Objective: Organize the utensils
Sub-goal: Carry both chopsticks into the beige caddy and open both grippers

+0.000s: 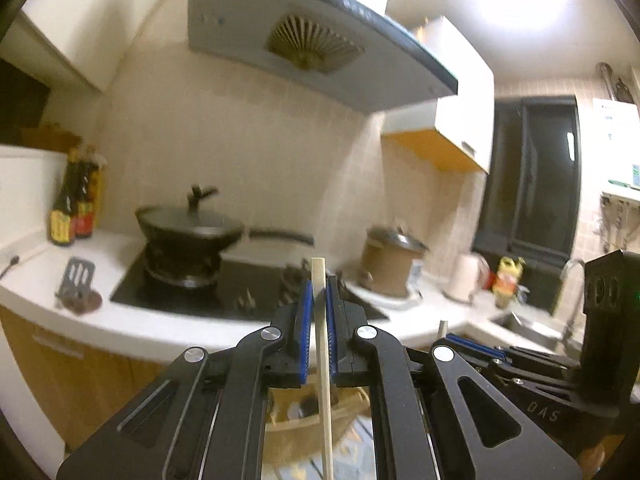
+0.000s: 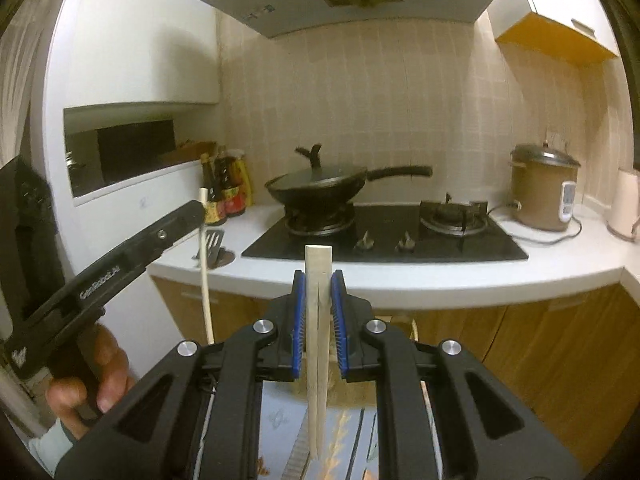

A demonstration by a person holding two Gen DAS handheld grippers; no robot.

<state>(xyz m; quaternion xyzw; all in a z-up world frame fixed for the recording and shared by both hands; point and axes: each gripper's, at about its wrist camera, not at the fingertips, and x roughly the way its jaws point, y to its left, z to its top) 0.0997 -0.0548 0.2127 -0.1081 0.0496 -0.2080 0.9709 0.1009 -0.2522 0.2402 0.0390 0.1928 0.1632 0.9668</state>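
My left gripper (image 1: pixel 319 292) is shut on a single pale wooden chopstick (image 1: pixel 322 352), held upright between the blue pads. It also shows in the right wrist view (image 2: pixel 192 210) at the left, with the chopstick (image 2: pixel 205 280) hanging below it. My right gripper (image 2: pixel 319 280) is shut on a pair of pale wooden chopsticks (image 2: pixel 318 340), held upright side by side. The right gripper's body shows at the lower right of the left wrist view (image 1: pixel 520 360). Both grippers are in the air in front of the counter.
A white counter (image 2: pixel 400 276) carries a black hob (image 2: pixel 384 236) with a lidded black wok (image 2: pixel 320 184). Sauce bottles (image 2: pixel 224 196) and a slotted spatula on a rest (image 2: pixel 214 246) stand at the left, a brown rice cooker (image 2: pixel 540 192) at the right. A sink (image 1: pixel 520 324) lies far right.
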